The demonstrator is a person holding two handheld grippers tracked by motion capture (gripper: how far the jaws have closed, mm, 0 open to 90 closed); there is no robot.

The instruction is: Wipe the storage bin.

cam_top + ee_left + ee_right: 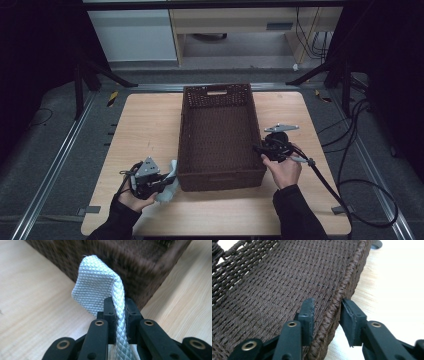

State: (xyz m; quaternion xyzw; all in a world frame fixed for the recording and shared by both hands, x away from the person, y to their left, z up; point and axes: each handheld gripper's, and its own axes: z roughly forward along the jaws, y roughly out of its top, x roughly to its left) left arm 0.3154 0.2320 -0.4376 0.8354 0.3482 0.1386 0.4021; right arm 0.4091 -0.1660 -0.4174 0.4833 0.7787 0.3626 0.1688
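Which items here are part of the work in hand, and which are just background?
In use:
white cloth, pinched in the left gripper
brown wicker basket, its right rim straddled by the right gripper

Background:
table
cables on the floor
cabinet

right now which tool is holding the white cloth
The left tool, shut on the white cloth; the right tool straddles the basket rim instead.

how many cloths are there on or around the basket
1. A white cloth is pinched in the left tool, at the near left corner of the basket. No cloth is visible inside the basket.
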